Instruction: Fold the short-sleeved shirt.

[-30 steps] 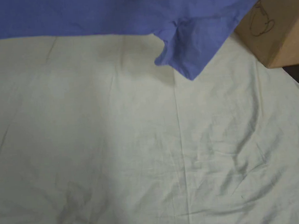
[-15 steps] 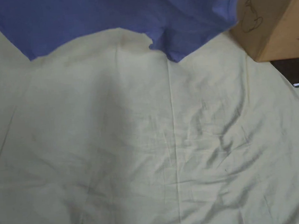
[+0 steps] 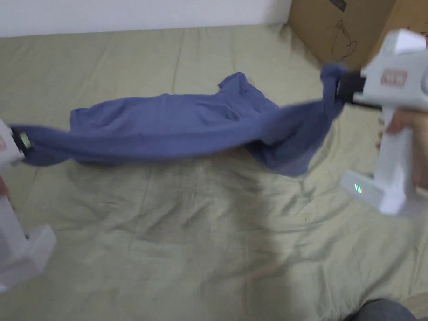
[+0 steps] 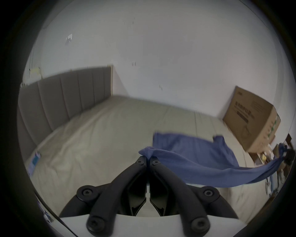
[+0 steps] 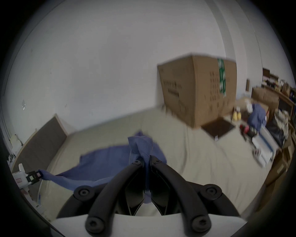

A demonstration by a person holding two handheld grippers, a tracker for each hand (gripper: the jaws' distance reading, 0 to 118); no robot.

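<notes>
The blue short-sleeved shirt (image 3: 168, 125) stretches across the far half of the bed between my two grippers, its far part lying on the sheet. My left gripper (image 3: 19, 140) at the left is shut on one end of the shirt (image 4: 184, 158); its black jaws (image 4: 148, 159) pinch a bunched corner. At the right, my right gripper (image 3: 340, 84) is shut on the other end, with a fold of the shirt (image 5: 141, 147) standing up between its jaws (image 5: 146, 160). A loose flap hangs down near the right end.
The pale green bed sheet (image 3: 215, 243) is wrinkled and open in front of me. A big cardboard box (image 3: 359, 10) stands at the far right corner. A grey headboard (image 4: 64, 96) lies far left. Clutter and a blue garment (image 5: 256, 117) sit beyond the bed's right edge.
The shirt was hanging high in front of the camera; now it is lowered and spread toward the sheet, and both grippers show at its ends. The head camera has also tilted up.
</notes>
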